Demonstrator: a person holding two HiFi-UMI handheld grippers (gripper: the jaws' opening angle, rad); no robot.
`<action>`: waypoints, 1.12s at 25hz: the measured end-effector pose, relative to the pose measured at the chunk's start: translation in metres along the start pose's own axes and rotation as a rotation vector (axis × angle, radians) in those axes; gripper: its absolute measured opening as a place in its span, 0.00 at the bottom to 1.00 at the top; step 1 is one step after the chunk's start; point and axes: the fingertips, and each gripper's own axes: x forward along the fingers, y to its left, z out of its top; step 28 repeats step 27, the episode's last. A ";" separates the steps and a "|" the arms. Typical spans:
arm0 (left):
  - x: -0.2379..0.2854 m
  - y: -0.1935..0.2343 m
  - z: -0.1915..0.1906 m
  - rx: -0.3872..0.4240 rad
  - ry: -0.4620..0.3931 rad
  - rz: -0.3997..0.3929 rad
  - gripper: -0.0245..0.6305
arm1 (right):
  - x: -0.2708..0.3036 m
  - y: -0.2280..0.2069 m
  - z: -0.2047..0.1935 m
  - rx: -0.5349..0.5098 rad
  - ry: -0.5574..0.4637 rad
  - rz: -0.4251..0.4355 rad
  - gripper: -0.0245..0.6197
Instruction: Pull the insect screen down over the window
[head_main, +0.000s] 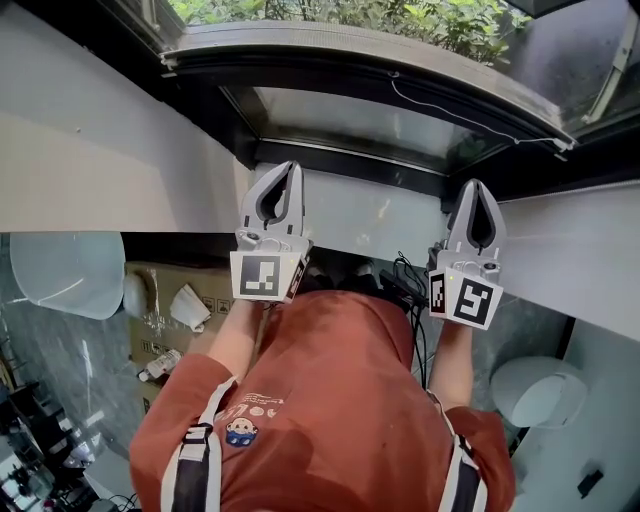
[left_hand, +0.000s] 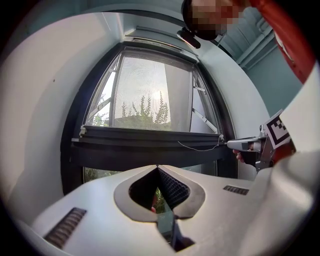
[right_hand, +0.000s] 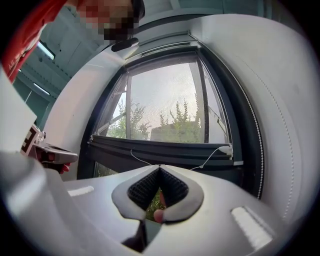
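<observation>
Grey mesh insect screen, partly lowered, bottom bar level

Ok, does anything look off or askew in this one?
One thing: a thin white cord droops slack along the screen bar from its right end. Both grippers, left and right, are shut on nothing and are short of the bar. Nothing looks broken.

Cardboard box at lower left, pale dome beside it, black cables centre, shrubs outside.
</observation>
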 end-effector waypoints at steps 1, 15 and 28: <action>0.001 0.000 0.001 0.000 -0.004 0.000 0.05 | 0.001 0.000 0.000 -0.001 -0.001 0.000 0.05; 0.002 -0.001 0.011 0.020 0.003 0.013 0.05 | 0.001 0.008 0.003 -0.024 -0.010 0.029 0.05; 0.004 -0.005 0.012 0.032 -0.004 0.015 0.05 | 0.000 0.007 -0.001 -0.025 -0.002 0.032 0.05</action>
